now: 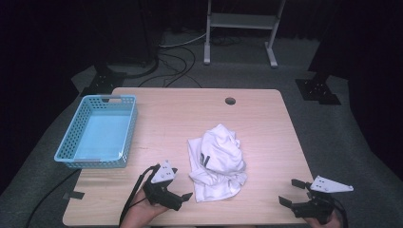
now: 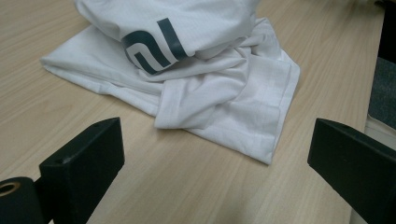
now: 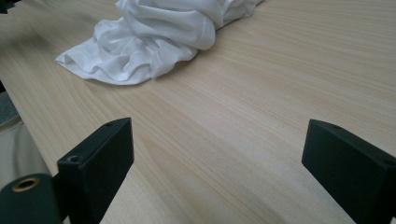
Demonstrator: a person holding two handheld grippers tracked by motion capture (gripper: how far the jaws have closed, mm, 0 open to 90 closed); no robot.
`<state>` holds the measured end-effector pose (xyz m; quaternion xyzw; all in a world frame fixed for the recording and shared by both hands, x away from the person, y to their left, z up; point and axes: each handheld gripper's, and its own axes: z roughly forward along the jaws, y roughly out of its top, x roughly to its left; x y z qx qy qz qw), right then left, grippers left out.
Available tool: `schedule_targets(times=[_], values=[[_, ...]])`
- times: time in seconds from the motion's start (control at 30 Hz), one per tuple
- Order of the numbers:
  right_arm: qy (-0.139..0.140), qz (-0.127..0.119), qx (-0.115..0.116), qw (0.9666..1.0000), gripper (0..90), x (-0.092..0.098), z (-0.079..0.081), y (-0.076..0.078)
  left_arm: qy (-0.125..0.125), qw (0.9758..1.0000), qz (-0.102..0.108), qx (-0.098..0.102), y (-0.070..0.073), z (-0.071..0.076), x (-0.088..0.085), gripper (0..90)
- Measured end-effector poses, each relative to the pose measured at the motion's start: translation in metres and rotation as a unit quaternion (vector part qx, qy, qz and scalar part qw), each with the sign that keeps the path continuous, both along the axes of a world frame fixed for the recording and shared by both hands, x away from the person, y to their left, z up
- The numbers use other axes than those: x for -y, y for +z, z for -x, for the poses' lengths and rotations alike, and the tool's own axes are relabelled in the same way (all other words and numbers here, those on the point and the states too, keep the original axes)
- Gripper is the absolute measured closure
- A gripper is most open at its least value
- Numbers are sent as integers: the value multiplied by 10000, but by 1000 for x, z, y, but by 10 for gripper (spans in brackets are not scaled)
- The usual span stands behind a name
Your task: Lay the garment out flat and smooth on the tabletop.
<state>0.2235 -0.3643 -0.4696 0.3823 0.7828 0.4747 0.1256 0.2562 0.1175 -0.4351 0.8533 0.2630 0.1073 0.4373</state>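
A crumpled white shirt (image 1: 216, 161) with a dark printed mark lies on the wooden table (image 1: 190, 114), right of centre and toward the near edge. My left gripper (image 1: 180, 186) hovers just left of the shirt's near corner, jaws open and empty. In the left gripper view the shirt (image 2: 196, 79) sits a short way beyond the left gripper (image 2: 217, 140). My right gripper (image 1: 288, 191) is at the table's near right corner, open and empty, pointing left. The shirt (image 3: 154, 32) lies farther off across bare wood in the right gripper view, ahead of the right gripper (image 3: 219, 135).
A light blue perforated basket (image 1: 71, 128) stands empty at the table's left edge. A round cable hole (image 1: 230, 100) is near the far edge. On the floor behind are black cables (image 1: 176, 59) and a white metal frame (image 1: 242, 21).
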Motion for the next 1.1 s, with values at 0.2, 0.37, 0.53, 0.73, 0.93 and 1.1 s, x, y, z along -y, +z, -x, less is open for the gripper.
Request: schedule_targets(times=[0.2, 0.37, 0.53, 0.73, 0.93, 1.1], values=[[184, -2, -4, 9998, 87, -10, -8, 2, 69, 10000, 57, -16, 2, -4, 1, 28], [549, 128, 22, 9984, 87, -33, -25, 14, 93, 9999, 131, -10, 6, -10, 3, 27], [977, 252, 139, 9948, 87, -72, -59, 36, 84, 9998, 149, -36, 9, -19, 2, 28], [1514, 554, 147, 9868, 87, -127, -98, 46, 45, 9999, 109, -55, 5, -32, 0, 38], [1811, 1146, -80, 9767, 122, -168, -129, 39, -99, 9998, 120, -140, -5, -44, 8, 43], [1838, 1518, -252, 9709, 258, -186, -147, 31, -338, 9993, 17, -155, -14, -55, 22, 58]])
